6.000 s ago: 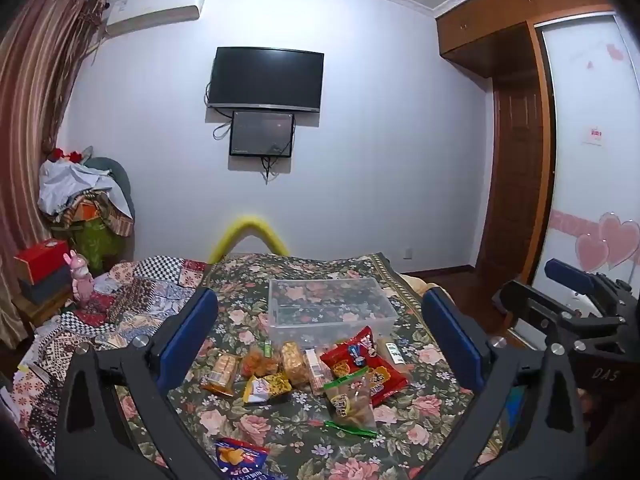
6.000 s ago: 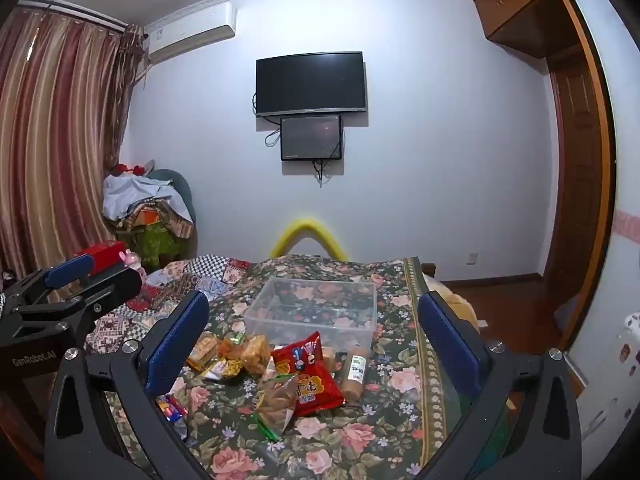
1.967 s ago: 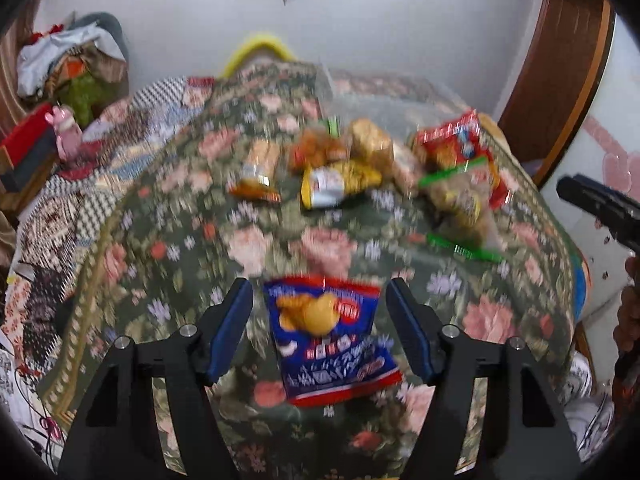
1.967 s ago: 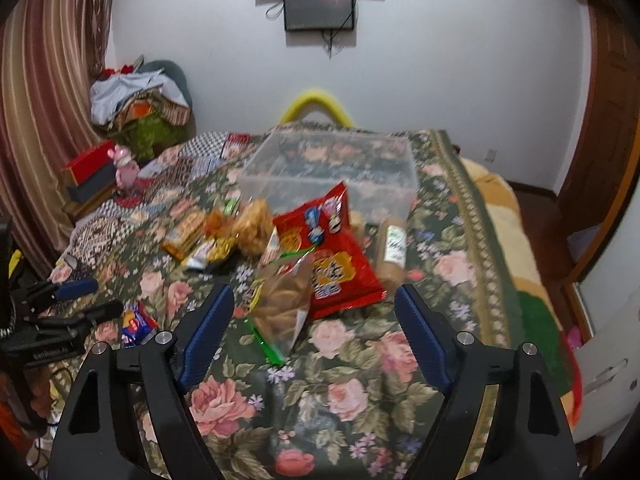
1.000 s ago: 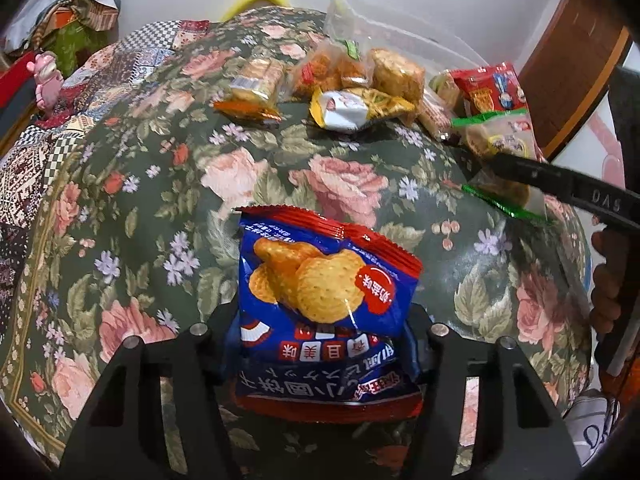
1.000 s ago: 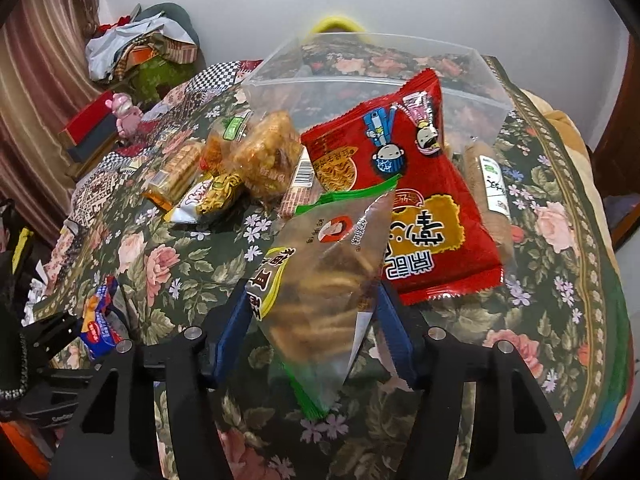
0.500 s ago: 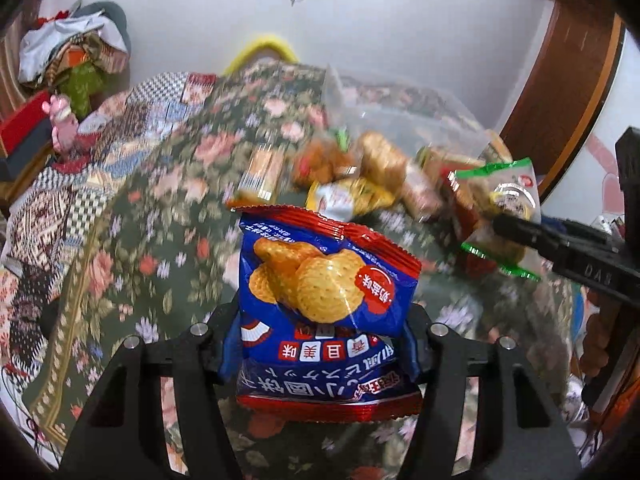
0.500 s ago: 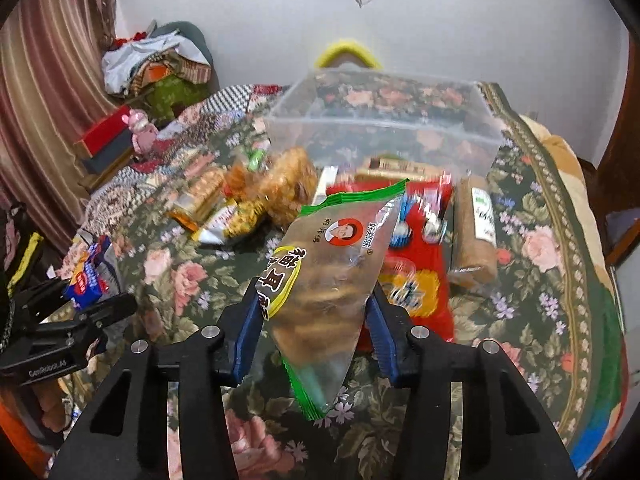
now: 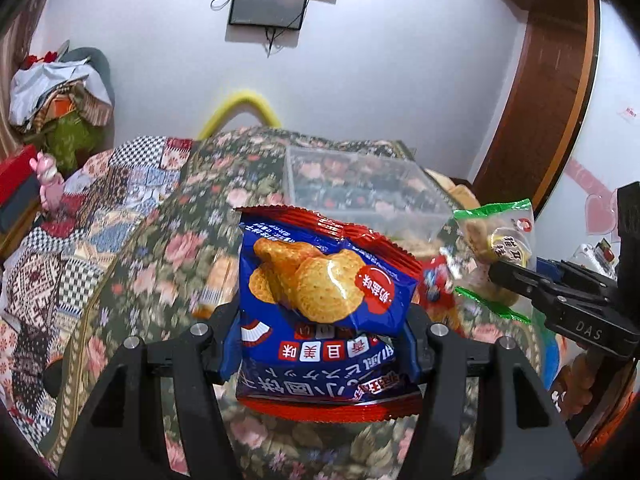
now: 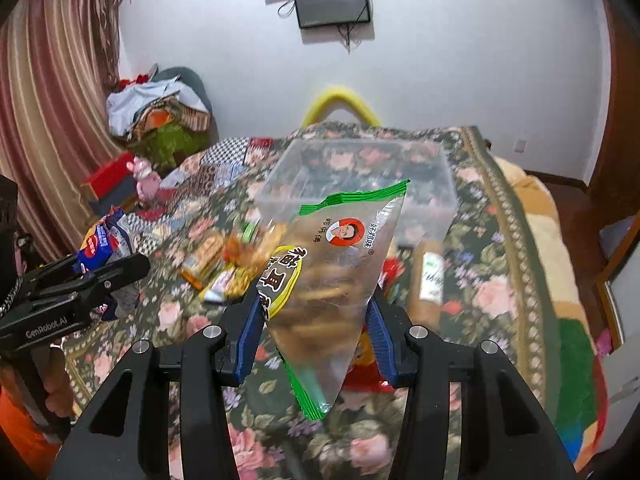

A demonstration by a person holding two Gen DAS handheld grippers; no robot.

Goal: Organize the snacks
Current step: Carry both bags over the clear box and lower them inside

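My left gripper (image 9: 318, 344) is shut on a blue and red cracker bag (image 9: 320, 292) and holds it above the floral bedspread. My right gripper (image 10: 312, 328) is shut on a clear bag with green trim (image 10: 332, 276), also lifted; this bag shows in the left wrist view (image 9: 496, 248) too. An empty clear plastic bin (image 10: 360, 168) stands beyond both bags, also in the left wrist view (image 9: 360, 188). Several loose snacks (image 10: 224, 264) lie in front of the bin. A brown tube pack (image 10: 430, 280) lies to their right.
The snacks lie on a bed with a floral cover (image 10: 500, 280). A patchwork quilt (image 9: 80, 216) lies on the left. A pile of clothes (image 10: 160, 112) and curtains (image 10: 52, 120) stand at far left. A wooden door (image 9: 548, 100) stands at right.
Both grippers closed on their bags on the bedspread and lifted them. Over the last half second both rose further and moved toward the bin.
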